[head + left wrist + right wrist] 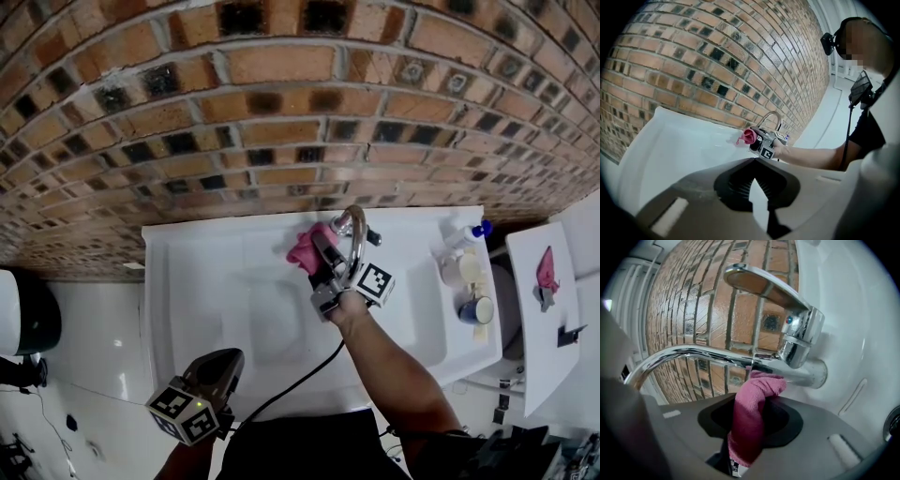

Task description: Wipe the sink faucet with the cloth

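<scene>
A chrome faucet rises at the back of the white sink, against the brick wall. My right gripper is shut on a pink cloth and holds it against the left side of the spout. In the right gripper view the pink cloth stands up from the jaws of the right gripper and touches the underside of the spout, near the base below the lever handle. My left gripper hangs at the sink's front edge, shut and holding nothing.
On the sink's right rim stand a blue-capped bottle and cups. A white shelf with a pink item is further right. The brick wall is close behind the faucet. A cable trails from my right gripper.
</scene>
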Action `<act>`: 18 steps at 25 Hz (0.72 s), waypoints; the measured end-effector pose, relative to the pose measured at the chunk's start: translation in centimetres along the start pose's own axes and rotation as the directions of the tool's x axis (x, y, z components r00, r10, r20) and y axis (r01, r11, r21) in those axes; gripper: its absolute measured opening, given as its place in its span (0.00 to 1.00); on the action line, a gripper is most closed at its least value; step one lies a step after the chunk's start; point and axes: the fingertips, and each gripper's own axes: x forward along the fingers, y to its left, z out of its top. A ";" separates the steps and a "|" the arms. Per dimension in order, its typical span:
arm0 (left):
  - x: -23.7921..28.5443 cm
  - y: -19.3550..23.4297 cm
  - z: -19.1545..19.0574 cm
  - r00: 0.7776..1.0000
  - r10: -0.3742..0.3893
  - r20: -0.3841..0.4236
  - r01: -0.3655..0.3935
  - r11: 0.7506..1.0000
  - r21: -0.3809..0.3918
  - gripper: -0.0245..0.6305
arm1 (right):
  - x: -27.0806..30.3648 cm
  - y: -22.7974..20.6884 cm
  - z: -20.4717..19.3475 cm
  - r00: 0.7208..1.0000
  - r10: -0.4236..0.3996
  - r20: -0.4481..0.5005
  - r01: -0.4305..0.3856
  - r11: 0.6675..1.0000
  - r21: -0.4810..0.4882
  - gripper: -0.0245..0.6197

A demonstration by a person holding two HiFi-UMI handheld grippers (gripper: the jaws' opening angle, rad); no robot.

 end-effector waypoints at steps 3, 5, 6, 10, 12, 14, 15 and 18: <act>0.0 -0.2 0.1 1.000 -0.005 0.007 0.005 1.000 0.003 0.05 | 0.0 0.9 0.1 1.000 0.020 0.003 -0.020 1.000 -0.007 0.26; -0.1 -0.3 -0.1 1.000 -0.008 0.008 0.008 1.000 0.005 0.05 | -0.1 1.2 0.1 1.000 0.027 0.003 -0.027 1.000 -0.014 0.26; -0.2 -0.3 -0.2 1.000 -0.008 0.008 0.008 1.000 0.005 0.05 | -0.2 1.3 0.1 1.000 0.028 0.003 -0.028 0.999 -0.016 0.26; -0.7 -0.5 -0.3 1.000 -0.005 0.013 0.005 1.000 0.005 0.05 | -0.3 1.4 -0.1 0.999 0.033 -0.015 -0.033 0.999 -0.029 0.26; -0.9 -0.7 -0.4 1.000 -0.006 0.016 0.006 1.000 0.008 0.05 | -0.7 1.4 -0.3 0.999 0.035 -0.026 -0.036 0.999 -0.035 0.26; -1.0 -1.1 -0.4 1.000 -0.011 0.021 0.010 1.000 0.013 0.05 | -1.5 1.4 -0.5 0.999 0.032 -0.032 -0.034 0.998 -0.046 0.26; -1.1 -1.3 -0.3 1.000 -0.016 0.023 0.015 1.000 0.017 0.05 | -2.0 1.5 -0.5 0.999 0.028 -0.032 -0.030 0.998 -0.052 0.26; -1.0 -2.2 -0.3 0.999 -0.040 0.023 0.039 0.999 0.034 0.05 | -4.2 2.0 -0.5 1.000 0.016 -0.023 -0.018 0.997 -0.072 0.26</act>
